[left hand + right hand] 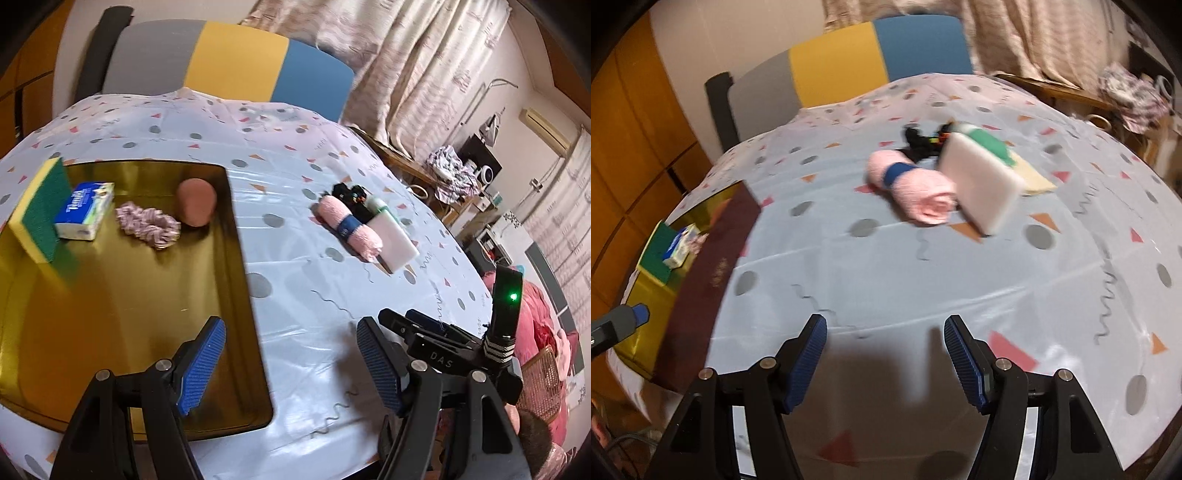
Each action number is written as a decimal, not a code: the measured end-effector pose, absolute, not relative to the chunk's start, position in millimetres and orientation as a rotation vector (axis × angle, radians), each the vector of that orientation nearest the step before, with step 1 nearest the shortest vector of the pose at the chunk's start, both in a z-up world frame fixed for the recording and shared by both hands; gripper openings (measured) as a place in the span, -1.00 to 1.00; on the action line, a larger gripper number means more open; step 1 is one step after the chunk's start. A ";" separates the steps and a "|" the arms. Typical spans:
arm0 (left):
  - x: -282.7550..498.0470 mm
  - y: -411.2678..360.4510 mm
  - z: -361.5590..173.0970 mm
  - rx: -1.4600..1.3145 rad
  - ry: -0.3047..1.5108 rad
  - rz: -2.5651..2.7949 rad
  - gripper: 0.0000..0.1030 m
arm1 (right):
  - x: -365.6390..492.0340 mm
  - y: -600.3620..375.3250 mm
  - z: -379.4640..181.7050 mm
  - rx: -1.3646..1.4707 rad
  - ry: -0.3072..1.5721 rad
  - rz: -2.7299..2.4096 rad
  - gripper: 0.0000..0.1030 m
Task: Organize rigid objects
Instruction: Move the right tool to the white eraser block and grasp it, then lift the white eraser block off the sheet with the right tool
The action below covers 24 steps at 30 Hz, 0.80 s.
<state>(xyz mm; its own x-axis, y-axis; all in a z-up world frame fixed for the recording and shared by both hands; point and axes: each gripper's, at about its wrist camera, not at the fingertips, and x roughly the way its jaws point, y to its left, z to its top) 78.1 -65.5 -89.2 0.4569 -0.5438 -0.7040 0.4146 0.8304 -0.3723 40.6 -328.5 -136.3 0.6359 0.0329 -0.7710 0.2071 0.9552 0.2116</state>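
Gold-toned metal forms the tray (110,306) at the left of the surface (314,295), already holding a sponge (38,210), a tissue pack (85,210), a scrunchie (147,223) and a rounded brown object (195,201). Well apart to the right lie a rolled pink towel (916,188), a white block (982,188) leaning beside it, and a small black item (923,142) behind. Both the left tongs (288,369) and right tongs (886,362) stand wide and empty; the block looks light and stiff, best pinched across its thin faces.
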 end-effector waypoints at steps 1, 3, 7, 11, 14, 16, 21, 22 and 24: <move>78.0 -69.7 -89.7 -0.152 0.926 -0.600 0.45 | 38.8 -336.4 -136.2 0.300 0.870 -0.121 0.30; 77.3 -77.9 -90.4 -0.144 0.936 -0.615 0.45 | 37.7 -350.4 -134.2 0.313 0.848 -0.153 0.30; 75.3 -87.2 -90.6 -0.129 0.944 -0.627 0.45 | 49.3 -383.9 -124.7 0.332 0.796 -0.222 0.30; 72.6 -90.9 -88.4 -0.112 0.940 -0.620 0.45 | 77.6 -410.3 -115.4 0.331 0.767 -0.262 0.30; 71.4 -90.8 -86.8 -0.105 0.937 -0.609 0.45 | 100.5 -419.0 -116.5 0.309 0.773 -0.267 0.27; 71.2 -89.7 -86.0 -0.101 0.936 -0.600 0.45 | 110.6 -423.4 -121.3 0.313 0.784 -0.259 0.17; 73.2 -89.4 -86.4 -0.092 0.941 -0.584 0.45 | 115.1 -434.8 -138.7 0.436 0.820 -0.188 -0.51; 74.1 -90.2 -86.7 -0.089 0.942 -0.582 0.45 | 108.6 -437.2 -140.3 0.479 0.810 -0.175 -0.51; 75.3 -92.8 -88.3 -0.089 0.948 -0.584 0.45 | 92.9 -441.1 -140.4 0.541 0.787 -0.162 -0.54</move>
